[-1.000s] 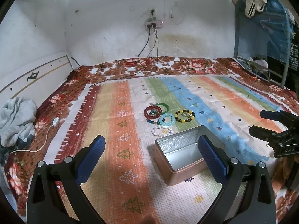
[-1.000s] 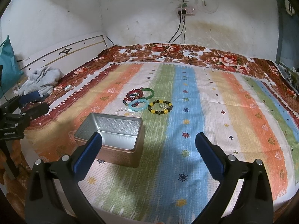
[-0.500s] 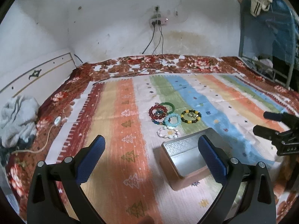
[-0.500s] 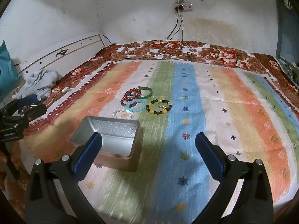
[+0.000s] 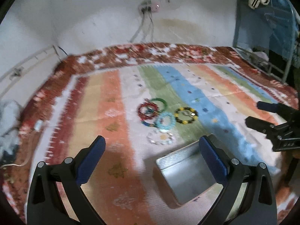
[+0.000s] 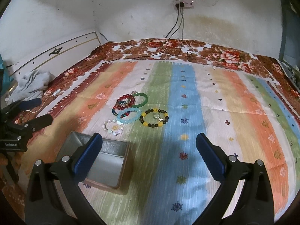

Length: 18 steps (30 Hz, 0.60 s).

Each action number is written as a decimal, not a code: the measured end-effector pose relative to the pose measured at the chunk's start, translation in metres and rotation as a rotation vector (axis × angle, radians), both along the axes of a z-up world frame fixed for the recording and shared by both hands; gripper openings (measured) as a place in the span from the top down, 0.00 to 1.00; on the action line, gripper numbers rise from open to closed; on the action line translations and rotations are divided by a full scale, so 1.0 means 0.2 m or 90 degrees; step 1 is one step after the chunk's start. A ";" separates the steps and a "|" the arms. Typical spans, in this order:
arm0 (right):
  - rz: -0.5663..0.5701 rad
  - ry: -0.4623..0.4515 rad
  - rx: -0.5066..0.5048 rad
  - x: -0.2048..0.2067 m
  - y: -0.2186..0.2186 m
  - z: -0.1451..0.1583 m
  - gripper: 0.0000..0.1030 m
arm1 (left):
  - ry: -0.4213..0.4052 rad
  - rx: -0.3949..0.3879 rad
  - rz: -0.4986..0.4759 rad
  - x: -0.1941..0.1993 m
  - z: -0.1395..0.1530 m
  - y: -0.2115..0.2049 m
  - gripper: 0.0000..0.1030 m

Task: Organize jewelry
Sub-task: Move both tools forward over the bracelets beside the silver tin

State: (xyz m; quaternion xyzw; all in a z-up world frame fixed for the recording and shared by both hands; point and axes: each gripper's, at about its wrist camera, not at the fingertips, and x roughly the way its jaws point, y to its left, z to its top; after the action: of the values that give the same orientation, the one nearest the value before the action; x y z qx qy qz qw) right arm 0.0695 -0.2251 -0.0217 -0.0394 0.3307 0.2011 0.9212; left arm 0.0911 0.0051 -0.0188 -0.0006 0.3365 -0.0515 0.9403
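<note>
while both tools hover with nothing in them, the left hand-held gripper (image 5: 151,146) and right hand-held gripper (image 6: 149,142) hold their jaws wide apart over the striped bedspread (image 6: 234,101). the bracelets (image 6: 135,110) lie clustered mid-bed, just beyond the open metal tin (image 6: 106,166) at the near left.

A striped cloth (image 6: 187,97) in orange, yellow, green, blue and white, dotted with small stars and trees, is being shown over a red-brown floral blanket (image 6: 221,56). On it a green bangle (image 6: 142,98), a dark red bead bracelet (image 6: 124,101), a pale blue bracelet (image 6: 129,118), a yellow-and-black bracelet (image 6: 154,118) and a whitish bracelet (image 6: 113,127) are being seen. Nearer, a box (image 6: 105,165) is being shown silver inside and copper outside, with blue pads (image 6: 88,153) on black gripper arms.
</note>
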 end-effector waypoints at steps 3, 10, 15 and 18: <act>0.002 0.010 0.000 0.04 0.00 -0.01 0.05 | -0.002 0.006 0.011 0.05 -0.01 0.00 0.05; -0.004 0.062 -0.007 0.16 0.00 -0.06 0.05 | 0.008 0.046 0.044 0.19 -0.02 0.01 0.05; -0.015 0.047 -0.023 0.20 0.02 -0.07 0.05 | 0.013 0.062 0.065 0.27 -0.02 0.04 0.05; -0.010 0.046 -0.027 0.24 0.03 -0.07 0.05 | 0.029 0.068 0.061 0.32 -0.04 0.05 0.05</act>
State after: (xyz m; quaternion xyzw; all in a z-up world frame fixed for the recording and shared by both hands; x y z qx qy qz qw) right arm 0.1182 -0.2191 -0.0364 -0.0490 0.3685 0.1877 0.9092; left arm 0.1550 0.0142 -0.0268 0.0323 0.3599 0.0117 0.9324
